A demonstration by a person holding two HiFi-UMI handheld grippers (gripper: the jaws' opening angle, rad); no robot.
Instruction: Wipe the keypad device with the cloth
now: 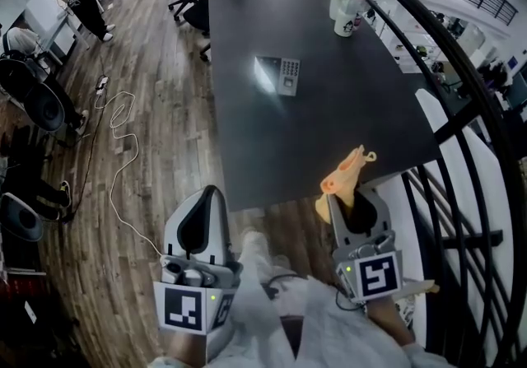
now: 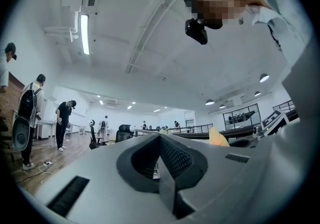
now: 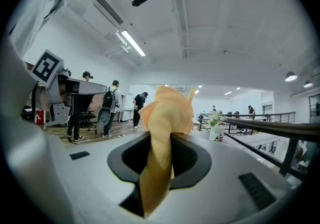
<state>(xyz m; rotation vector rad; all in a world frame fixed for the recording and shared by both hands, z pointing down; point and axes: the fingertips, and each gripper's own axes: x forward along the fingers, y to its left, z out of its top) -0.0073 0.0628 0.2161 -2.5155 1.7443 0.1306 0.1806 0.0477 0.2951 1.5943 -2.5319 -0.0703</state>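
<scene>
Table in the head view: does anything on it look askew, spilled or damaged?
Nothing stands out. The keypad lies flat on the table, the cup at the far corner stands upright, and no spill shows. The cloth is held in the right gripper.

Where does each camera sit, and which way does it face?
Head view: on the person's head, steeply down at the dark table and keypad device; shows left gripper, right gripper, legs.
Left gripper view: on the left gripper, along its shut, empty jaws across the office; shows a sleeve.
Right gripper view: on the right gripper, along jaws shut on the cloth, toward the railing.
Shared: all three show the cloth; both gripper views catch the head camera above.
</scene>
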